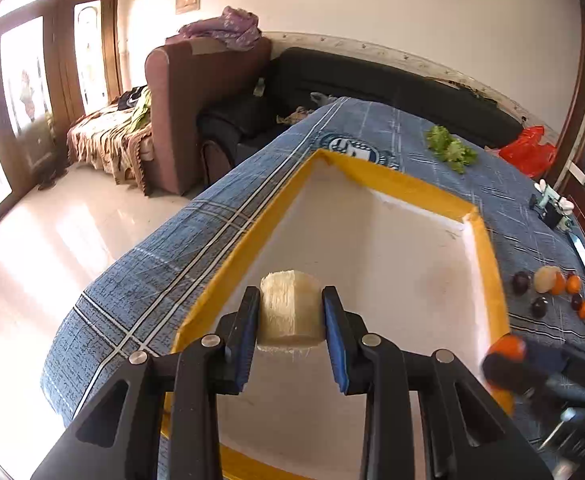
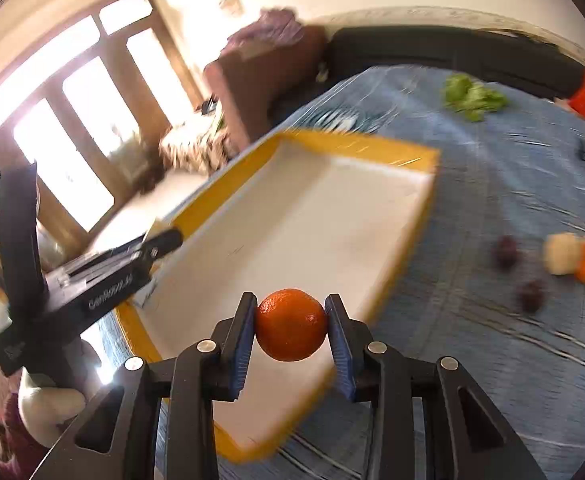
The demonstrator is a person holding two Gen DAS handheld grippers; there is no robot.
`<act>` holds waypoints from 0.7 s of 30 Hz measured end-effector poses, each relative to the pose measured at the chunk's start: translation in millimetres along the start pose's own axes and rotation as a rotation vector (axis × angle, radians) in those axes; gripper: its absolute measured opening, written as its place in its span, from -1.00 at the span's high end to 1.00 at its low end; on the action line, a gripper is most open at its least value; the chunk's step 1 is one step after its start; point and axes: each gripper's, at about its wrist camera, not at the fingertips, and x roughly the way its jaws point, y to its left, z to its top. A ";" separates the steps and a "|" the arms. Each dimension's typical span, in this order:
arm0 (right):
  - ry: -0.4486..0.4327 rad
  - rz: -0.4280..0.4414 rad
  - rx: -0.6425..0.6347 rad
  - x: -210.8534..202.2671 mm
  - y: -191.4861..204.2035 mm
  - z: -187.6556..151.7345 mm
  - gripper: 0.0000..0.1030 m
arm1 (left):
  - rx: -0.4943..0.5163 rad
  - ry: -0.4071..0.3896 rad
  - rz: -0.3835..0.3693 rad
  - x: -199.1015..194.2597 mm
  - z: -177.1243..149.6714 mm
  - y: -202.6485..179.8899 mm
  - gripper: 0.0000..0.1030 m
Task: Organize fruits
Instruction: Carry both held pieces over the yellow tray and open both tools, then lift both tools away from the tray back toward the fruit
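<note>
The left hand-held gripper (image 1: 292, 316) hangs over the near end of the tray (image 1: 488, 240), its blue pads pinching a pale, fibrous fruit chunk (image 1: 290, 310). The right hand-held gripper (image 2: 291, 325) is poised above the tray's near right edge, clamped on an orange (image 2: 291, 324). The yellow-rimmed white tray sits on the blue-clothed worktop (image 1: 164, 240). Farther right lie dark plums (image 1: 520, 282), small oranges (image 1: 572, 283) and another pale piece (image 1: 543, 279); lettuce (image 1: 450, 148) beyond.

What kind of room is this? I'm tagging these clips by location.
Most likely a home living room. A black sofa and a brown armchair stand beyond the cloth-covered table, and tall wooden-framed glass doors let daylight onto a polished floor.
</note>
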 end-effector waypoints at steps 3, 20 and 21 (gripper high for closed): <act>0.050 -0.007 -0.010 28.0 10.2 -2.0 0.24 | -0.001 0.006 -0.002 8.8 -0.1 8.1 0.41; -0.069 -0.149 -0.130 4.3 32.3 -15.9 0.17 | 0.015 -0.217 0.089 -53.9 -3.1 -2.8 -0.60; -0.087 -0.161 -0.134 -1.1 33.6 -14.7 0.17 | 0.017 -0.276 0.096 -69.1 -4.7 -6.2 -0.64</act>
